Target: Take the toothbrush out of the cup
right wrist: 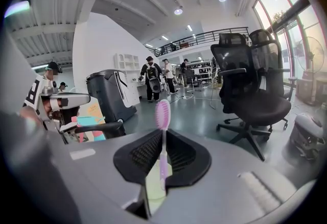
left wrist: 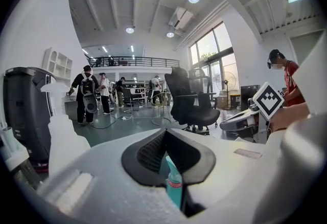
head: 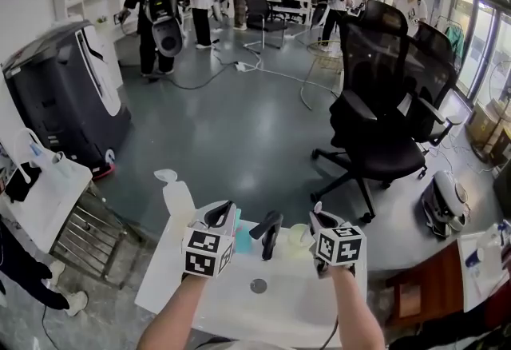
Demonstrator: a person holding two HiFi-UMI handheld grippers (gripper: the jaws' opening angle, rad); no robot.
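A pink toothbrush (right wrist: 162, 136) stands upright between the jaws of my right gripper (right wrist: 162, 154), bristle head on top; the gripper is shut on its handle. Under it, a pale green cup (right wrist: 153, 184) shows through the gap. In the head view this cup (head: 299, 238) sits on the white washbasin, just left of my right gripper (head: 315, 218); the brush is too small to make out there. My left gripper (left wrist: 166, 159) is shut on a teal pack (left wrist: 173, 187). In the head view the left gripper (head: 226, 218) is beside the same teal pack (head: 243, 240).
A black faucet (head: 267, 230) rises between the two grippers, over the white basin (head: 239, 312) with its drain (head: 258, 285). A white pump bottle (head: 174, 195) stands at the basin's back left. A black office chair (head: 383, 125) is beyond, and several people are far off.
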